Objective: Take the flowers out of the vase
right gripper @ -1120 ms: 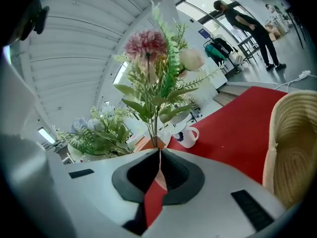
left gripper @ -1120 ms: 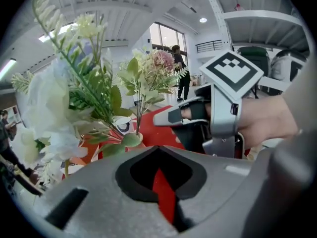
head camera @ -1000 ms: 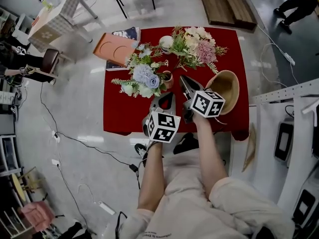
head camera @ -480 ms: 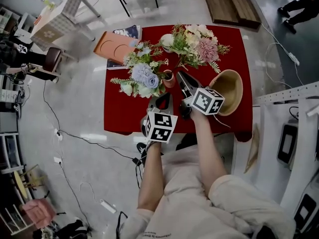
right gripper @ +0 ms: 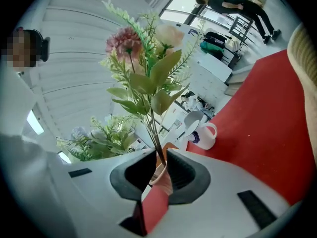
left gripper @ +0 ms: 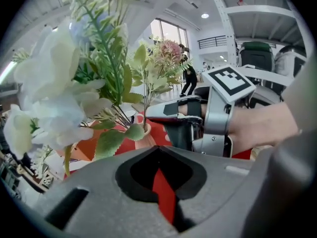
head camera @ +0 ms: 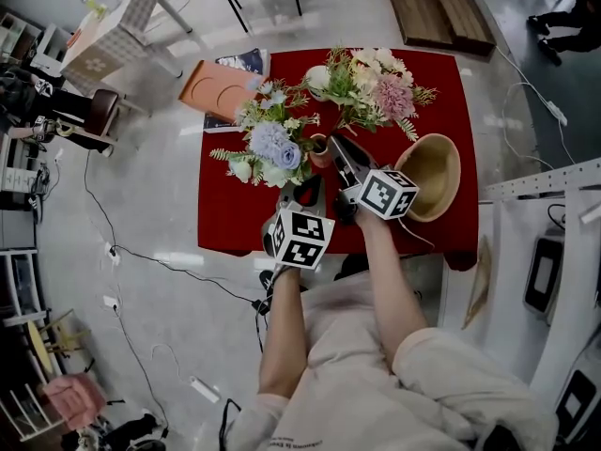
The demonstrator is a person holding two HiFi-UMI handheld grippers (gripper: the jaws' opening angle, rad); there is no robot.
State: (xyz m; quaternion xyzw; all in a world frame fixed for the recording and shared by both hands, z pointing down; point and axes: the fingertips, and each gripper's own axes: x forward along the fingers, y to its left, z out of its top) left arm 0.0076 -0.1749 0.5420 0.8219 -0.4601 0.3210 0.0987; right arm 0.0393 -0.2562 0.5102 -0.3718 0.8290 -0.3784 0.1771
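Observation:
A small terracotta vase (head camera: 316, 148) stands mid-table on the red cloth (head camera: 235, 214). A blue-and-white bunch (head camera: 269, 145) leans out of it to the left, and a pink-and-cream bunch (head camera: 372, 81) leans away to the far right. My right gripper (head camera: 331, 143) reaches the vase mouth. In the right gripper view (right gripper: 158, 155) its jaws are drawn in to a narrow slit, with the pink bunch's stems (right gripper: 156, 140) held in it just above the vase rim (right gripper: 159, 175). My left gripper (head camera: 314, 180) hangs shut and empty just in front of the vase (left gripper: 142, 132).
A woven basket (head camera: 430, 163) sits right of my right gripper. A white mug (right gripper: 204, 133) stands at the table's far side. An orange board (head camera: 214, 88) and a book overhang the far left corner. Floor cables and chairs surround the table.
My right gripper has slid forward and left until its jaw tips reach the vase mouth. The left gripper has hardly moved.

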